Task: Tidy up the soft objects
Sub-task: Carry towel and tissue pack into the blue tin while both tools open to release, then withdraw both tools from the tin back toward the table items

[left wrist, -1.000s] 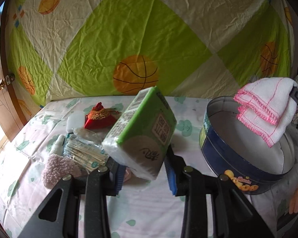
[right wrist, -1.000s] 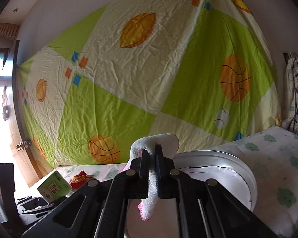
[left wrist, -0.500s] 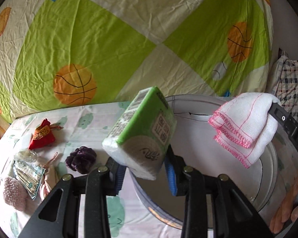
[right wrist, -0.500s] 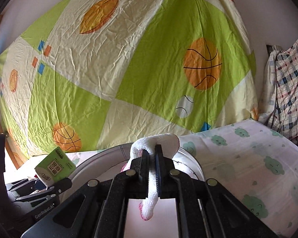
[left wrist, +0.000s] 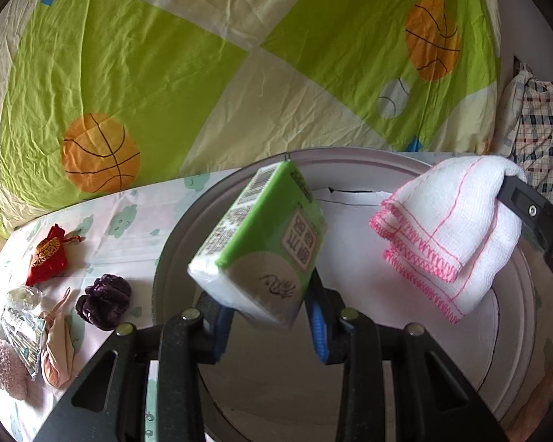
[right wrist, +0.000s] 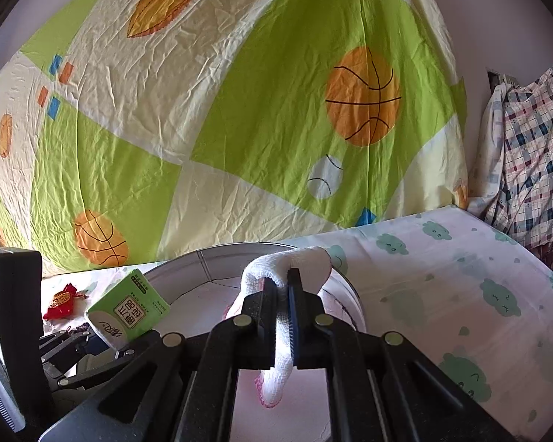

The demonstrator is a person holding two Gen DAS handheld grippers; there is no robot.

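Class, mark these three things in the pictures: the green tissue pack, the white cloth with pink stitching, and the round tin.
green tissue pack (left wrist: 272, 235): left wrist view, on its green printed face.
white cloth (left wrist: 457, 228): left wrist view, on the middle of its folded front.
round tin (right wrist: 210, 261): right wrist view, on its inner wall.

daylit basketball-print sheet (right wrist: 239, 118) behind bed (right wrist: 442, 276)

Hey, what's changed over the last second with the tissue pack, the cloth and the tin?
The left tongs carried the tissue pack from over the clutter on the bed to above the open tin. The right tongs brought the cloth further over the tin too. Unchanged: both grips stay shut, nothing released, the tin hasn't moved.
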